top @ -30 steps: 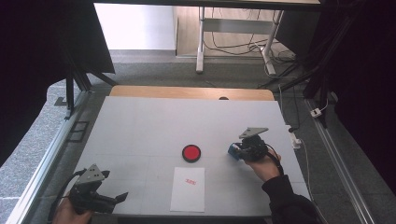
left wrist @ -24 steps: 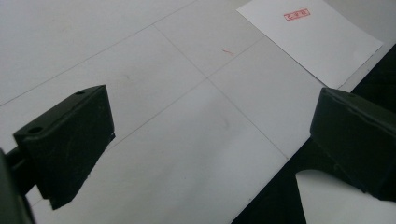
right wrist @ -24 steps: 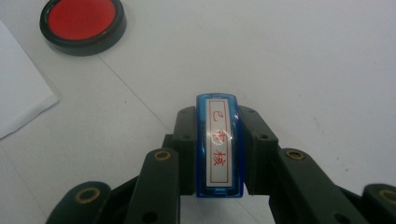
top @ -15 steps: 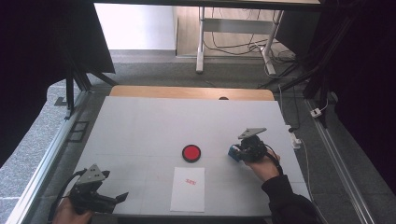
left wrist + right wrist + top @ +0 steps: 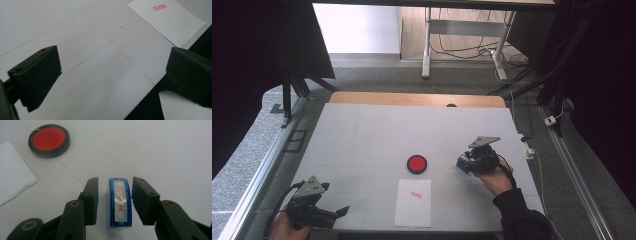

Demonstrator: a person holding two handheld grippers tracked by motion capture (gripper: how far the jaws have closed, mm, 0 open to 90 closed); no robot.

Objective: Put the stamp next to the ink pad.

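The right hand-held gripper (image 5: pixel 113 202) stands with its jaws just parted around a blue stamp (image 5: pixel 119 202); they have just been opening, and a slim gap shows on each side, so the pads no longer press on it. The left hand-held gripper (image 5: pixel 319 212) rests at about seven o'clock on the white tabletop (image 5: pixel 372 135), its jaws spread wide with nothing between them.

Near six o'clock lies a white sheet of paper (image 5: pixel 413 202) bearing a small red print (image 5: pixel 414 194). Just beyond it, near the middle, sits a round red ink pad (image 5: pixel 417 163) in a black rim. The stamp stands at roughly four o'clock, to the right of the pad and apart from it.

It looks light, rigid and smooth-sided plastic, likely a bit slippery. I judge the two long flat flanks the best place to take hold, squarely, so it cannot tip or twist.
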